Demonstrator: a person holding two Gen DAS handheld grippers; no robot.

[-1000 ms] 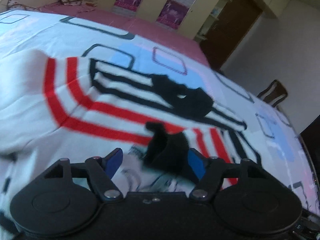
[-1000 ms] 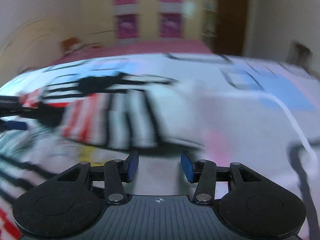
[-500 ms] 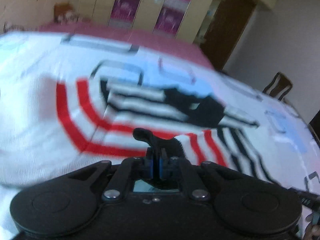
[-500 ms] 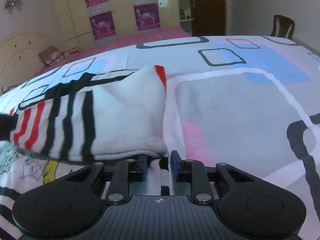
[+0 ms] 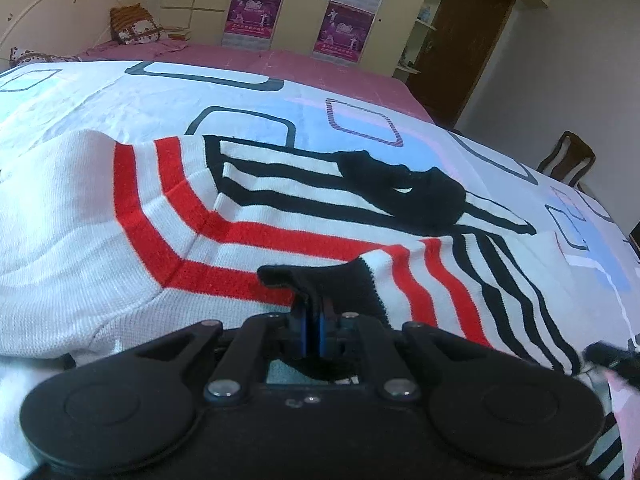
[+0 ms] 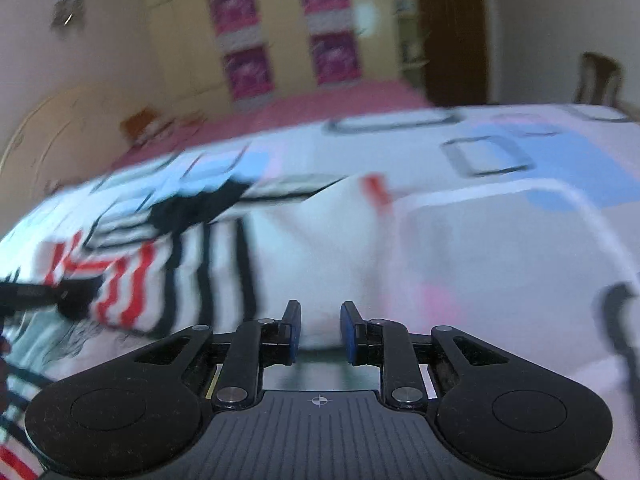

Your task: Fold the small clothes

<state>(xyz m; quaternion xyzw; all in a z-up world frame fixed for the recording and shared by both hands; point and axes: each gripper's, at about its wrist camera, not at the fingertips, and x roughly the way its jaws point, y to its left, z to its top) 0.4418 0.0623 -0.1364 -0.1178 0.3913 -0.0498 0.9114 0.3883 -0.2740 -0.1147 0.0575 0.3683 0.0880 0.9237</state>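
Since a second ago, our left hand-held gripper (image 5: 313,322) has closed on the sweater's (image 5: 248,216) black cuff (image 5: 332,284). Our right hand-held gripper (image 6: 320,330) has narrowed; white hem between its blue pads (image 6: 294,332), contact unclear. Sweater: striped, on the bed (image 5: 120,96), spread across its patterned cover.
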